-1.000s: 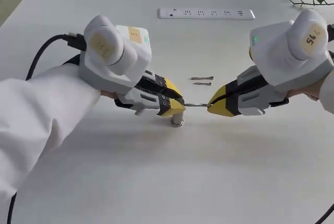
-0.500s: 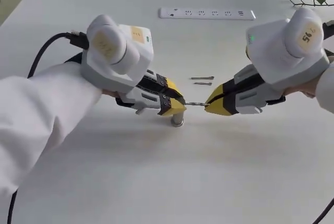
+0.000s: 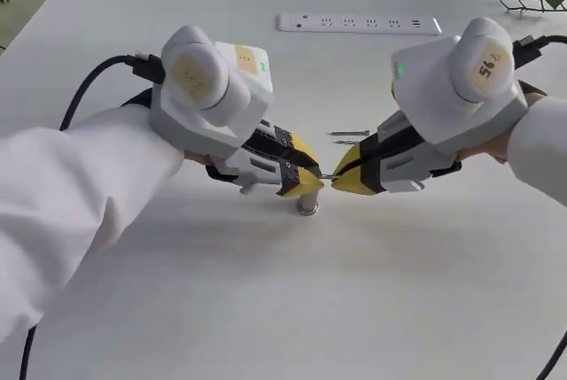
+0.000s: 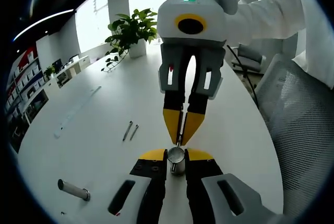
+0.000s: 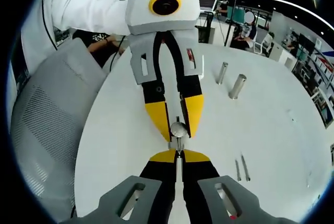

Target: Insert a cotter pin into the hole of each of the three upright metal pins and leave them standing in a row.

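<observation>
- My left gripper (image 3: 306, 183) has its jaws clamped on the upright metal pin (image 3: 307, 207).
- My right gripper (image 3: 341, 176) pinches a cotter pin (image 4: 179, 131), tip right at that pin's head.
- Two spare cotter pins (image 3: 348, 136) lie just beyond it.

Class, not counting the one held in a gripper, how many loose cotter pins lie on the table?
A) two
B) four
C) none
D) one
A: two loose cotter pins lie side by side on the table.
</observation>
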The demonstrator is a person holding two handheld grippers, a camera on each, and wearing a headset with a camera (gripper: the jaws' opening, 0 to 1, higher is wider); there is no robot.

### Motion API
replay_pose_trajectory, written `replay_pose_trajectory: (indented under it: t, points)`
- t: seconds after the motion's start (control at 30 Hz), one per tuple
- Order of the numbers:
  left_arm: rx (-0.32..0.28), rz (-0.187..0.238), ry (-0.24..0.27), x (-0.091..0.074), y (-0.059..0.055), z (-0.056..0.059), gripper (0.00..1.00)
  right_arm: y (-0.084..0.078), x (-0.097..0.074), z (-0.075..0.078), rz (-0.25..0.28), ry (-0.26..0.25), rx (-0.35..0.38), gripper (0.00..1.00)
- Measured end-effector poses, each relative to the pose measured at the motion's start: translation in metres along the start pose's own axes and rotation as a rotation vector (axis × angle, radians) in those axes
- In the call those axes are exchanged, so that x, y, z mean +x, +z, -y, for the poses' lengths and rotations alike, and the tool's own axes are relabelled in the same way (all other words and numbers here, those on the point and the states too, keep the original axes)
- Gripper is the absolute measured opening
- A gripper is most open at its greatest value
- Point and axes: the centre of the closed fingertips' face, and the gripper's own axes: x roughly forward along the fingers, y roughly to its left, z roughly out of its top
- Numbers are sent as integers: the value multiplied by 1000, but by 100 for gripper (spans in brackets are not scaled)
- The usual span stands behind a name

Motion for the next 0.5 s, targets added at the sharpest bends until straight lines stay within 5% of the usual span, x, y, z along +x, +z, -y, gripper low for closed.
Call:
replay_pose_trajectory:
  t: [0.23,0.5]
  points:
    - [6,-6,0,0,-1,0,11,6,3,-2,5,6,-45,0]
    - [6,-12,2,0,-1,1,11,-2,2,0,31,-26,29,8]
